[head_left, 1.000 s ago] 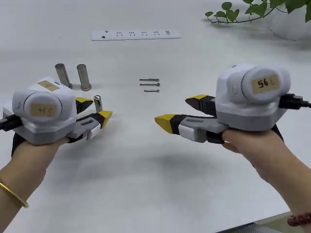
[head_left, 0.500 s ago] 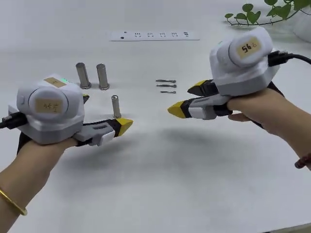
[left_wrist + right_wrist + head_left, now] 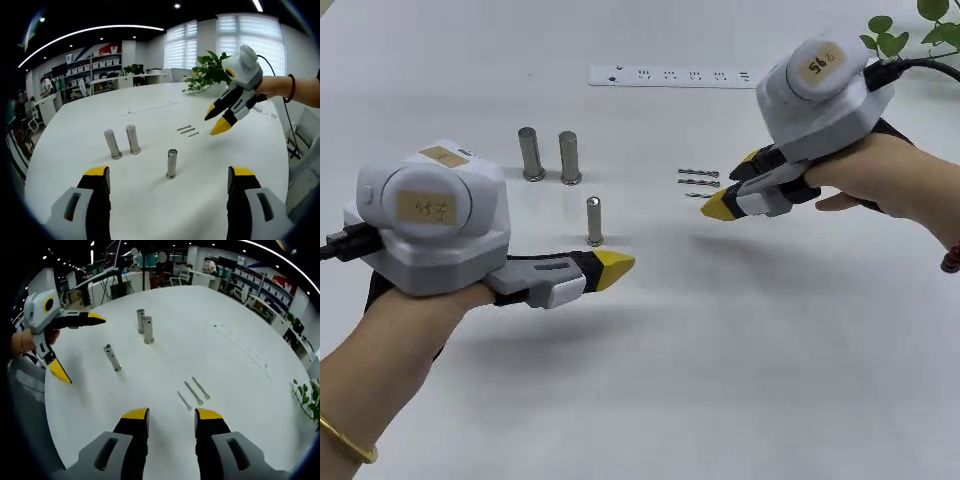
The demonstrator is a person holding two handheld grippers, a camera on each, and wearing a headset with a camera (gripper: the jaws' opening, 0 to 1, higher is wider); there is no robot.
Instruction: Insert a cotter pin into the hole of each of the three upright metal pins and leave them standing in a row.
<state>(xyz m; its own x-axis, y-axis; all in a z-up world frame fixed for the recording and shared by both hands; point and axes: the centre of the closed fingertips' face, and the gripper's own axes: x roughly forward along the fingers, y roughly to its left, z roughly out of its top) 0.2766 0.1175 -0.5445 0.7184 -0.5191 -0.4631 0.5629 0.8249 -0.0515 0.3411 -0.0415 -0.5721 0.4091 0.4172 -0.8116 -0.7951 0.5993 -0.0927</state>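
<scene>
Right gripper view: my R gripper (image 3: 171,415), jaws narrow, empty, sits near cotters (image 3: 192,391); thin, flat, so grasp may slip. L gripper (image 3: 170,172), wide, near front pin (image 3: 594,220); bump could topple it.

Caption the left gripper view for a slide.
Open left claw frames one upright metal pin; right claw hovers near three cotter pins.

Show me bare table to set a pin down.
Free: between the lone metal pin and the cotter pins, and the whole near side of the table. Crowded: around the paired metal pins, and by the right claw.
</scene>
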